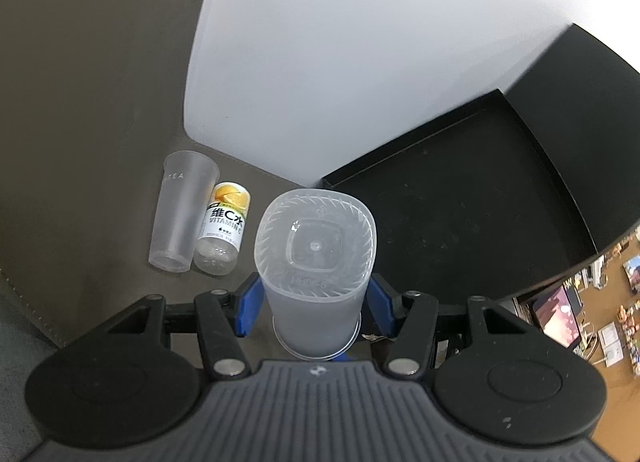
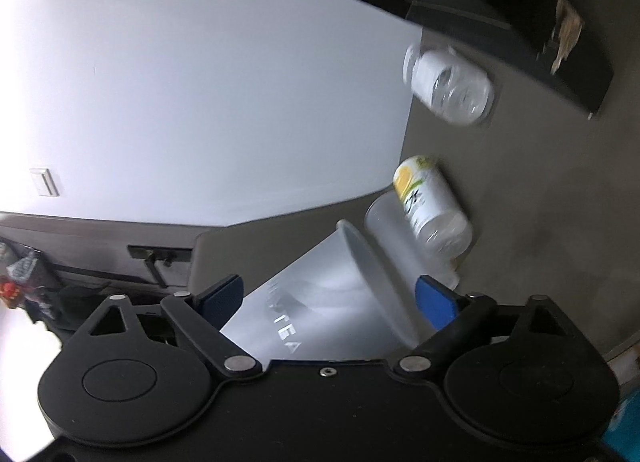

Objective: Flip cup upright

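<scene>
In the left wrist view my left gripper [image 1: 314, 302] is shut on a frosted square-bottomed cup [image 1: 316, 262]. Its base faces the camera and its rim points back toward me. A tall frosted cup marked TEA [image 1: 182, 209] lies on the brown table beside a vitamin C bottle [image 1: 224, 227]. In the right wrist view my right gripper [image 2: 330, 302] has its blue pads on either side of a frosted TEA cup [image 2: 320, 302]. The cup is tilted, with its rim up and to the right. The pads look close to its walls; contact is unclear.
A black tray [image 1: 460, 201] sits right of the held cup. A second clear bottle [image 2: 450, 85] and the yellow-labelled bottle [image 2: 432, 205] lie on the brown table [image 2: 540, 189]. A white wall is behind. A black shelf edge [image 2: 520, 41] runs along the top right.
</scene>
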